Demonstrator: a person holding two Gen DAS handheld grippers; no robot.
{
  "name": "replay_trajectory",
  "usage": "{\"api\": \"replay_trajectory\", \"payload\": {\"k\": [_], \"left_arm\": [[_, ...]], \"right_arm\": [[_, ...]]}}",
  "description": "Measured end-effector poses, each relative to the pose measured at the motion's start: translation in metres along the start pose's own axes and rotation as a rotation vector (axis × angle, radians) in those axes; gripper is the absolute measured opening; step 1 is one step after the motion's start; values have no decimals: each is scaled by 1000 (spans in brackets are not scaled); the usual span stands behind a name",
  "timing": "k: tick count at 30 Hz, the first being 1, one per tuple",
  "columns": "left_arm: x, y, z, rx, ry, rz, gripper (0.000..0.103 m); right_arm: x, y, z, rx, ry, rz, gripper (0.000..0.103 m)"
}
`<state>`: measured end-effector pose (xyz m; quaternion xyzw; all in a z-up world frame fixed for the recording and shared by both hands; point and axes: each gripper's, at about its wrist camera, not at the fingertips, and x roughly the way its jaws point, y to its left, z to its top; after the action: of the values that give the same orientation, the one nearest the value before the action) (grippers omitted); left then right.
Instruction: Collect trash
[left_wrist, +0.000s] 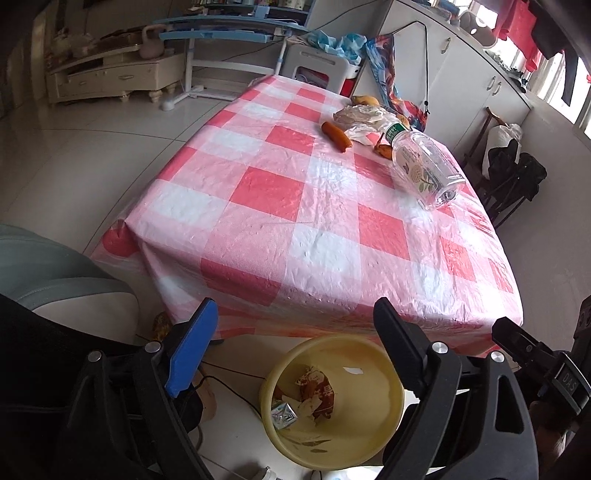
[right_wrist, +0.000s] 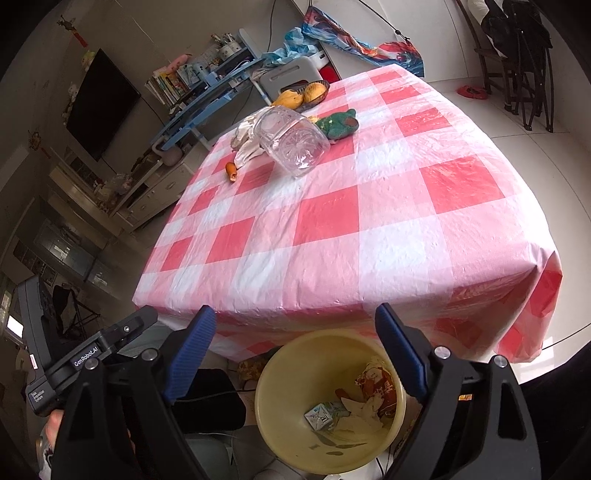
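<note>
We hold both grippers, left gripper and right gripper, wide and empty above the yellow bin. Next target: the clear bottle lying on the table beyond the bin.

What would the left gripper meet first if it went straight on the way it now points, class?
Most likely the yellow bin on the floor: the open, empty left gripper points down over its mouth, in front of the checked table. Depth is unclear, so it might meet the bin's far rim or the hanging cloth instead.
</note>
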<state>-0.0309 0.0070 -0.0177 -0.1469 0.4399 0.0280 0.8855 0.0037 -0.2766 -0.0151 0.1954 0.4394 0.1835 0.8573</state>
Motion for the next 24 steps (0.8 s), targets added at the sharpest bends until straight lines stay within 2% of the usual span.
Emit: {"api": "replay_trajectory", "payload": {"k": [12,19,24], "left_arm": [[8,-6,-3,29,11,32,85],[5,-2,0,3,11,11,85],[-16,4,27,-31,-55,-26,85]], "right_arm": [[0,2,1,-12,-8,-7,85],[6,22,3,-118,-6,-42,85],[3,42,34,-213,-58,-41,90]]}}
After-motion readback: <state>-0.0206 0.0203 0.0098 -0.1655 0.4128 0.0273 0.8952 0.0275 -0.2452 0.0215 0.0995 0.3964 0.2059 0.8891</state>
